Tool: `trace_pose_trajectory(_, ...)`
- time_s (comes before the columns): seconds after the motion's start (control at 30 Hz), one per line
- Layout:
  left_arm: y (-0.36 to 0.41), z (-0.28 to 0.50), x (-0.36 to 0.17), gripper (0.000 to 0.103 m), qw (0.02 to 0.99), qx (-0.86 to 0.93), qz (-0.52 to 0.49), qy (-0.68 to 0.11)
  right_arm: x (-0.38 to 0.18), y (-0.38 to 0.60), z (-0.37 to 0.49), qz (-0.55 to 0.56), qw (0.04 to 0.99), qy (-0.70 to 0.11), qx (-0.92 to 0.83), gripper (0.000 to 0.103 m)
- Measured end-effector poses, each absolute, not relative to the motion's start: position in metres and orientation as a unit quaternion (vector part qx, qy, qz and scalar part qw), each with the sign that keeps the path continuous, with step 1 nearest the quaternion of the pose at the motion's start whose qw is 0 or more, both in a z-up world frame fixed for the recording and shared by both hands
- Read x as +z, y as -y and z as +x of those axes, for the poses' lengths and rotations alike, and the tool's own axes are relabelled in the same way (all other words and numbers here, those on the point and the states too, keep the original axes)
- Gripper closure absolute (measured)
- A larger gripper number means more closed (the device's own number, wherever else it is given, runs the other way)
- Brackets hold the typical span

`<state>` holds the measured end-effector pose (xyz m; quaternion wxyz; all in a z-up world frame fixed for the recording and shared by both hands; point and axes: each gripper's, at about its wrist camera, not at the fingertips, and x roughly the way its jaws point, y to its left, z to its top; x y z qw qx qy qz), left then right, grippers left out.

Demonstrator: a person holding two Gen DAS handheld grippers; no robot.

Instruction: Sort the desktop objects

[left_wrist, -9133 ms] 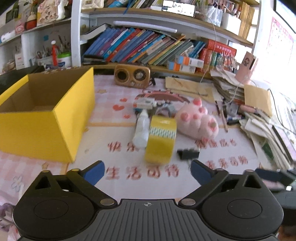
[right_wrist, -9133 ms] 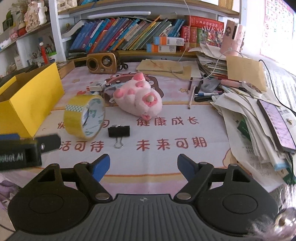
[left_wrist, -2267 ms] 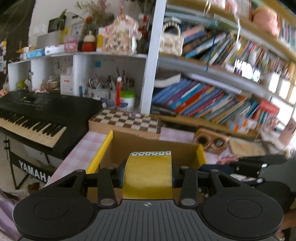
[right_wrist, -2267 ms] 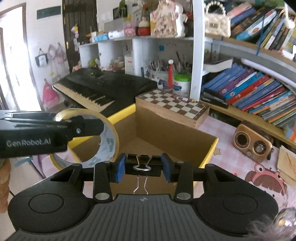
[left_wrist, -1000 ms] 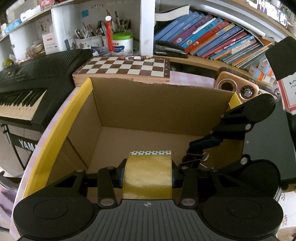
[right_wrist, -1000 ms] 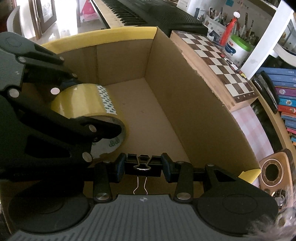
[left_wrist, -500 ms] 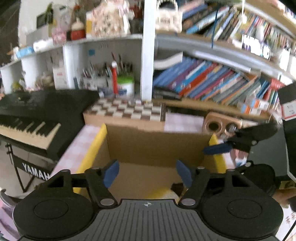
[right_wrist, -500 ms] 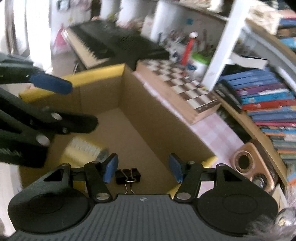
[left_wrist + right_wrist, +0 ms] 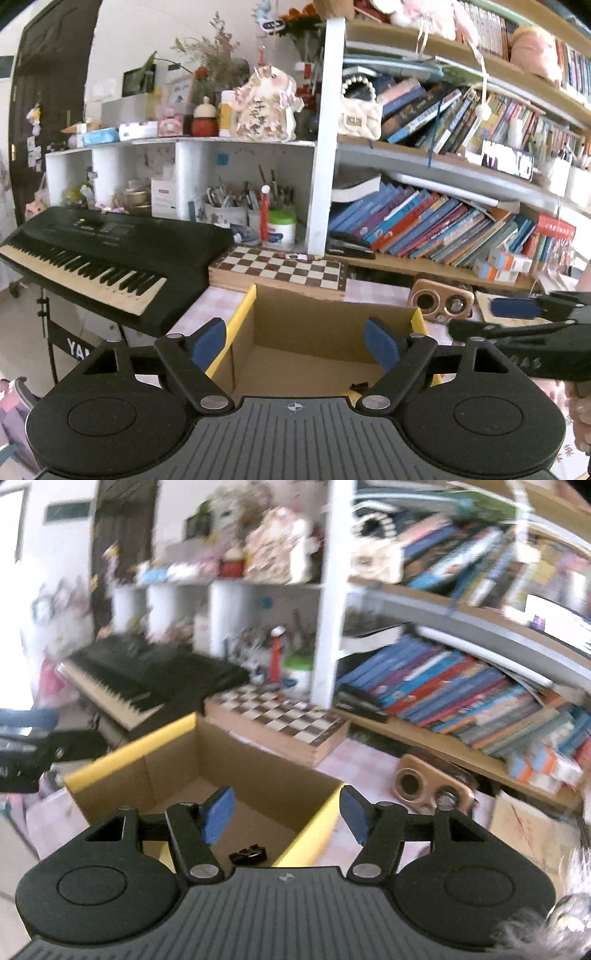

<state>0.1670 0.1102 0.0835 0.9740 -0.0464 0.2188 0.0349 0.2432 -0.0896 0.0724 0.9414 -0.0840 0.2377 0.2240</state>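
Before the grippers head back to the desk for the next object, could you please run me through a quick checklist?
1. Left gripper empty: ok, jaws opening, nothing between them.
2. Right gripper empty: ok, jaws opening, nothing between them.
3. Binder clip inside the yellow box: ok, lying on the box floor.
4. Tape roll in the box: cannot tell, only a yellow sliver shows behind the left gripper's body.
5. Grippers apart from each other: ok, the right one sits off to the side in the left wrist view.
6. Next object located: cannot tell, the desk items are out of view.
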Motion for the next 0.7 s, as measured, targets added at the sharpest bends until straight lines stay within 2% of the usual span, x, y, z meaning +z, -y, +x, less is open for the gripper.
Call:
trace_pose_trajectory(0.27, -0.114, 0.121, 0.076, 0.018, 0.973, 0.024, -0.076, -0.217, 0.074, 0.117, 0.189, -0.033, 0.964, -0.221, 0.143, 0.04)
trace_pose_trajectory(0.7, -0.104, 0.063, 0.052, 0.018, 0.967, 0.016, -0.064, -0.247, 0.04, 0.128, 0.106, -0.017, 0.966, -0.238, 0.097, 0.036)
